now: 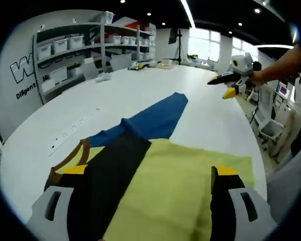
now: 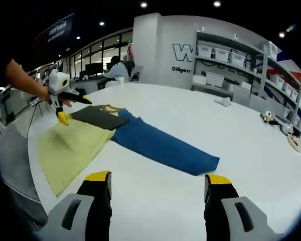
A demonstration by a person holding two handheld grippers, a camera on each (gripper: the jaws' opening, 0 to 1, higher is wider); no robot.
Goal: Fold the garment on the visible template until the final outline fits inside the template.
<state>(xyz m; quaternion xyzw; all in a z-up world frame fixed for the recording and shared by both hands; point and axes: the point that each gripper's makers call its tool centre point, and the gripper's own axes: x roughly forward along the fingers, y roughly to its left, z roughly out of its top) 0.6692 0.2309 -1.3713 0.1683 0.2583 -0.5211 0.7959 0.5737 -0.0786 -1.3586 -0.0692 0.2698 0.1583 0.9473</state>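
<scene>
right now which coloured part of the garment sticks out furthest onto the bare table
The blue part: it stretches as a long strip across the white table, while the yellow part and black part stay bunched together.

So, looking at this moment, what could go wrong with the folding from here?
1. The blue part of the garment lies far out across the white table, beyond the yellow sheet; a careless fold may leave the outline too wide.
2. The left gripper hovers at the dark section near the table edge, so a pull could drag cloth over that edge.
3. The right gripper is open and apart from the cloth, so nothing anchors the blue end.
</scene>
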